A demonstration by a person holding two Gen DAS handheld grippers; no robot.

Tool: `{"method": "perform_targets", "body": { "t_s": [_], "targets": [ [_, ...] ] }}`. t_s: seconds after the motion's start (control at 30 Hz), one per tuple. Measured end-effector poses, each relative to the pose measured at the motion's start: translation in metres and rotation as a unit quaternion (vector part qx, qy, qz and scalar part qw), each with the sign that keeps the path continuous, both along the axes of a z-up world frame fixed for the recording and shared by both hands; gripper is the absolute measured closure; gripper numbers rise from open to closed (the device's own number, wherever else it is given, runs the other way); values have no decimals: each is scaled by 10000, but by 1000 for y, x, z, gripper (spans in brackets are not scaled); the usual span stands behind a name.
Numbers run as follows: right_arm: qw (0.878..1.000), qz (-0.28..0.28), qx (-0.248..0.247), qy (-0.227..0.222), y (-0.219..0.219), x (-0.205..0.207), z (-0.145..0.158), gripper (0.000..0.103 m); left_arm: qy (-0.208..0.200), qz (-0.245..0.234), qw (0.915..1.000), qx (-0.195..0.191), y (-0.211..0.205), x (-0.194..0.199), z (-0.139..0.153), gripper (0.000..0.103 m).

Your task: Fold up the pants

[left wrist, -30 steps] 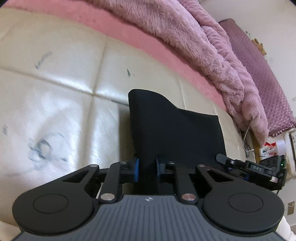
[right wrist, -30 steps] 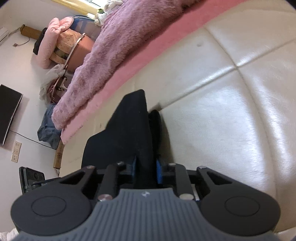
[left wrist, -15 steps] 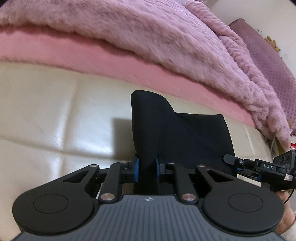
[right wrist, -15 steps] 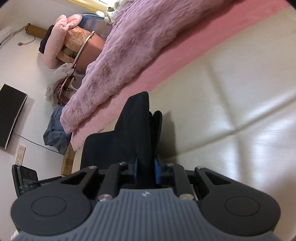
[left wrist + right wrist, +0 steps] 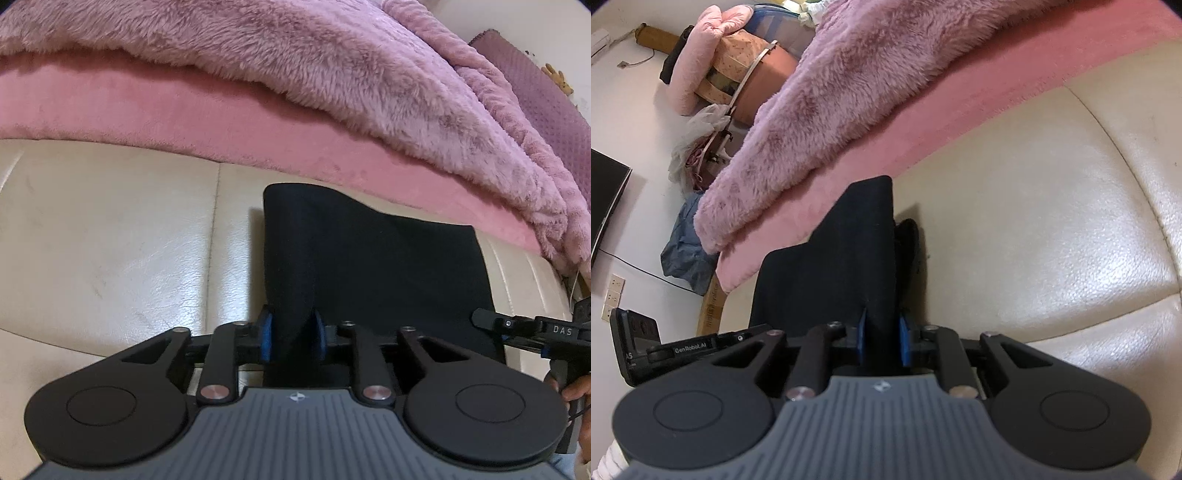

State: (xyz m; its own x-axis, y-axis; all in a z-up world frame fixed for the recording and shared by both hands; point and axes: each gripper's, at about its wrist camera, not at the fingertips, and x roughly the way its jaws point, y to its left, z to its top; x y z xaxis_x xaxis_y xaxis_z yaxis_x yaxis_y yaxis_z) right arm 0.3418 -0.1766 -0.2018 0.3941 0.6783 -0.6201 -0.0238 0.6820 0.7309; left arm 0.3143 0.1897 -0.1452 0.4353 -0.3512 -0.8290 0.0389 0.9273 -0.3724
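Observation:
Black pants [image 5: 369, 266] lie partly folded on a cream leather cushion [image 5: 110, 240], their lifted near edge held up at two corners. My left gripper [image 5: 293, 332] has the left corner between its blue pads; its jaws are opening, and the cloth still fills the gap. In the right wrist view the pants [image 5: 849, 258] rise in a peak from my right gripper [image 5: 882, 332], which is shut on the other corner. The right gripper [image 5: 517, 326] also shows at the left wrist view's right edge, with a hand on it.
A fluffy mauve blanket [image 5: 332, 74] over a pink mattress edge [image 5: 147, 110] lies just beyond the pants. Cushion seams [image 5: 1126, 155] run across the cream surface. Off the bed's end are a TV [image 5: 605, 199], wall sockets and piled bedding [image 5: 701, 62].
Both grippers have carried the pants' edge across the cushion toward the pink mattress edge, which now sits much closer. The gap between the left gripper's pads has widened slightly.

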Motion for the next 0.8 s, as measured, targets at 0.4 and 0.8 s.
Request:
{"method": "perform_targets", "body": {
  "t_s": [0.4, 0.8],
  "targets": [
    [9930, 128, -988, -633, 9, -12, 37, 64, -724, 829, 9922, 581, -7, -40, 51, 57],
    [9237, 466, -2201, -3100, 35, -112, 174, 21, -2672, 922, 9439, 1708, -83, -141, 167, 18]
  ]
}}
